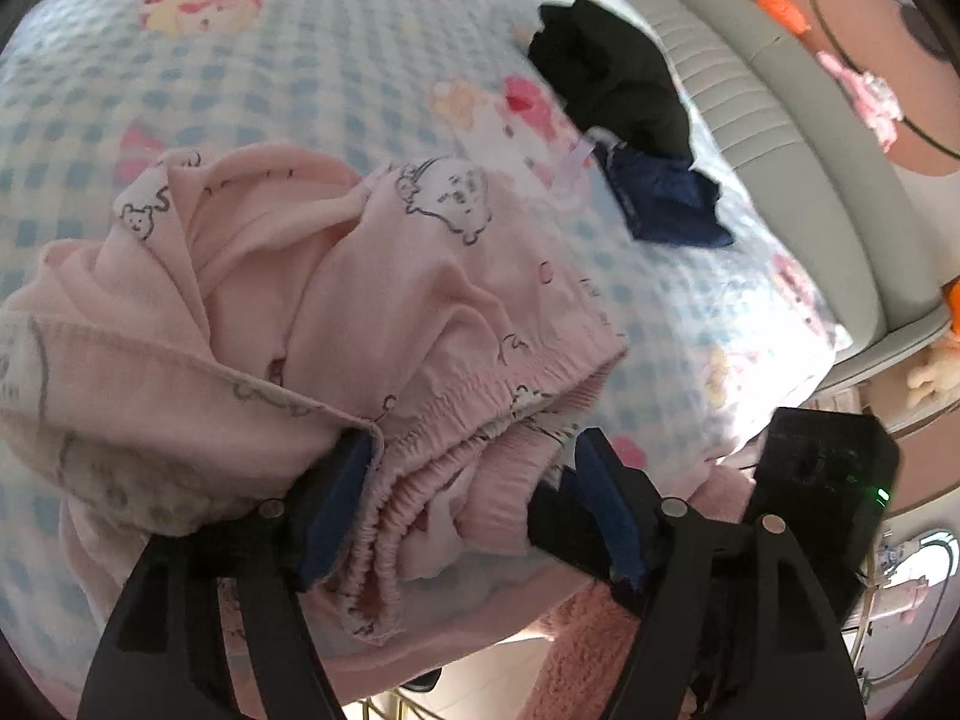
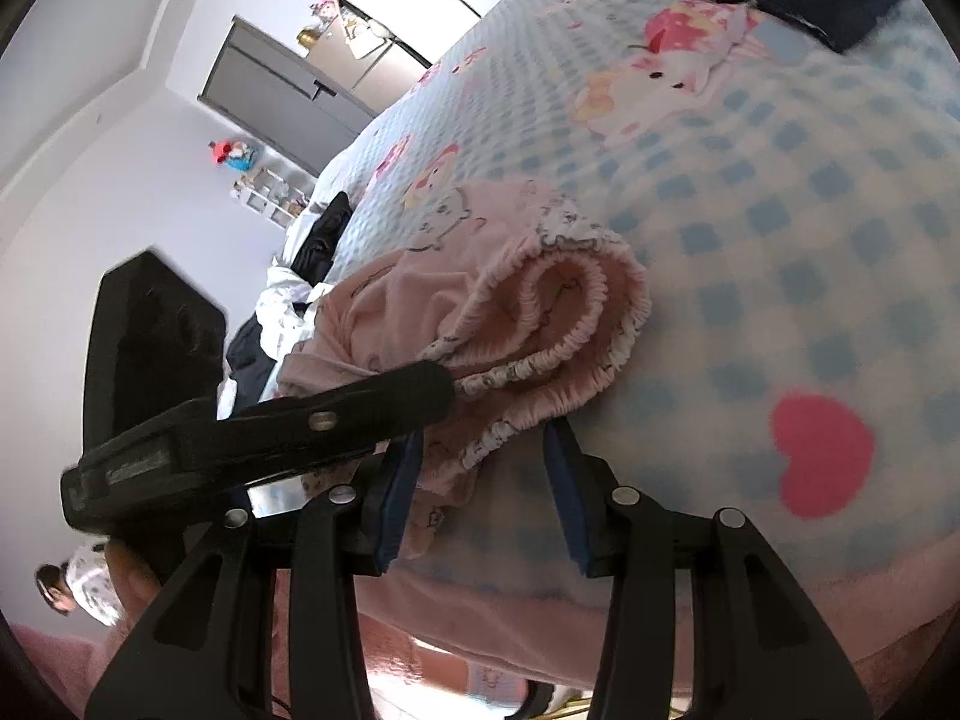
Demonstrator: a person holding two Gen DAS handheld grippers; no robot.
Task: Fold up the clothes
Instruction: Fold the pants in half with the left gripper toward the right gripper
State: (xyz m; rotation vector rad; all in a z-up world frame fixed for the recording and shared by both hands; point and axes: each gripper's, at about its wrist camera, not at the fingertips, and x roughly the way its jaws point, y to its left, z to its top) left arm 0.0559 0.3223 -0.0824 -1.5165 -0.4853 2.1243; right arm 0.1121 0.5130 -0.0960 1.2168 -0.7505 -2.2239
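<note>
On bed (image 1: 300, 48): pink pants (image 1: 312, 300) bunched; left gripper (image 1: 468, 516) jaws apart astride waistband, right gripper (image 2: 480, 480) likewise apart. Next: regrip, flatten.

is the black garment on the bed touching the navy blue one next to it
Touching. The left wrist view shows the black garment lying over the top edge of the navy blue garment on the checked bedspread, with no gap between them.

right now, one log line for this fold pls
task: fold clothes | left gripper: open, jaws astride pink pants waistband | right gripper: open at waistband | pants bunched on bed
</note>
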